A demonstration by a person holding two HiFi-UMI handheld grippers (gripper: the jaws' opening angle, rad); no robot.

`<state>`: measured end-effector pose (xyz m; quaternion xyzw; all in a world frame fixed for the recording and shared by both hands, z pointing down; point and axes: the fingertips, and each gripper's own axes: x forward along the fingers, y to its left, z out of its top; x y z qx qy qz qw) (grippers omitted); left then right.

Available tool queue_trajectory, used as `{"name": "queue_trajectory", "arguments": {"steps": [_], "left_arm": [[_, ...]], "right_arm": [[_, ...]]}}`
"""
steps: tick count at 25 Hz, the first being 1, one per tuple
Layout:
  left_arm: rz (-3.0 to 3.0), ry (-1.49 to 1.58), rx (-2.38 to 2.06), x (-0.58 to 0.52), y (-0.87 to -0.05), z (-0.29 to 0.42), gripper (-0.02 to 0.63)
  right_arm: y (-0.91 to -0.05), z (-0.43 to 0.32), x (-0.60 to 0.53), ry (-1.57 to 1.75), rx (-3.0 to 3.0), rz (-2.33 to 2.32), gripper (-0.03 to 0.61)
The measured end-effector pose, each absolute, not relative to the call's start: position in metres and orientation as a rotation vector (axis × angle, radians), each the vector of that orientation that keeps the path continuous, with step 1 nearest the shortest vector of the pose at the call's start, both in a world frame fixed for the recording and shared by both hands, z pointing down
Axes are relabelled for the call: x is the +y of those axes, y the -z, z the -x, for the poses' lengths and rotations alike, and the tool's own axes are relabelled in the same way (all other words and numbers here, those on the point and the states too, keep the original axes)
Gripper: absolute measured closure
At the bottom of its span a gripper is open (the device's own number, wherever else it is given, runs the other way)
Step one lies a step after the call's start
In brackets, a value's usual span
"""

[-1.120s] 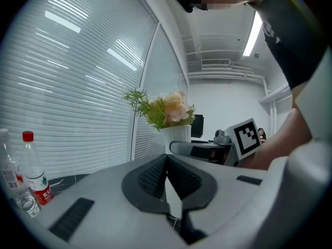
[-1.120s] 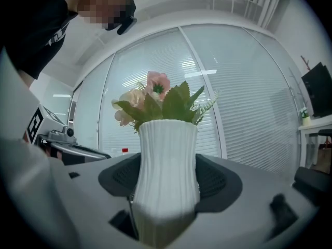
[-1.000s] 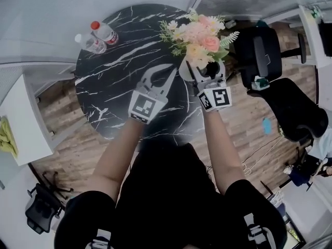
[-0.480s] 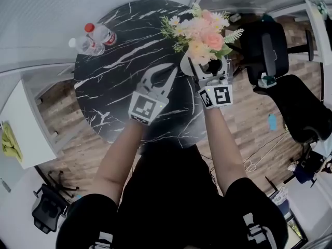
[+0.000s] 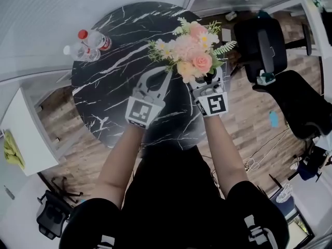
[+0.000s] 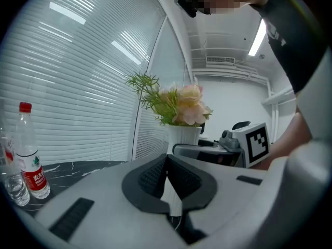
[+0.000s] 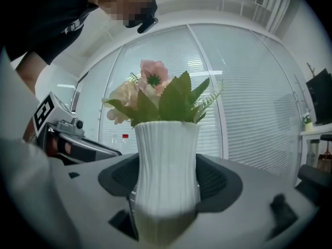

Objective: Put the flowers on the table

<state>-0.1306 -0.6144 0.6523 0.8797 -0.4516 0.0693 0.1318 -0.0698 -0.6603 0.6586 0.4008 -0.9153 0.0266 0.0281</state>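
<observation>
Flowers point(image 5: 189, 51) have moved left, further over the table point(image 5: 114, 71). The right gripper point(image 5: 205, 81) squeezes the white vase point(image 7: 166, 170) that holds them, and the vase stands straight. Just left of it, the left gripper point(image 5: 158, 77) has its jaws pressed together on nothing. Two bottles point(image 5: 85, 43) stand far off to its left.

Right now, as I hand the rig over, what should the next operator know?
Right tool: shut on the white vase of flowers, upright.
Left tool: shut, empty, beside it.
Vase is over the black marble table, near its right edge; whether its base touches is unclear.
Done: vase gripped, at the table.
Left: set it down, open the right tool, withdraw.
</observation>
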Motion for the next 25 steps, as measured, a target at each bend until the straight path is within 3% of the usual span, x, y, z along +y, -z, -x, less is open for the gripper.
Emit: {"name": "queue_trajectory", "arguments": {"steps": [14,25], "left_arm": [[-2.549,-0.232,-1.336,-0.584,-0.636,0.128,0.601],[-2.564,-0.238,-1.445,-0.536,-0.589,0.126,0.6]], "right_arm": [[-0.662,0.057,-0.638,-0.224,-2.791,-1.145,0.241],[-0.615,0.031,-0.581,-0.229,-2.828,-1.051,0.241]]}}
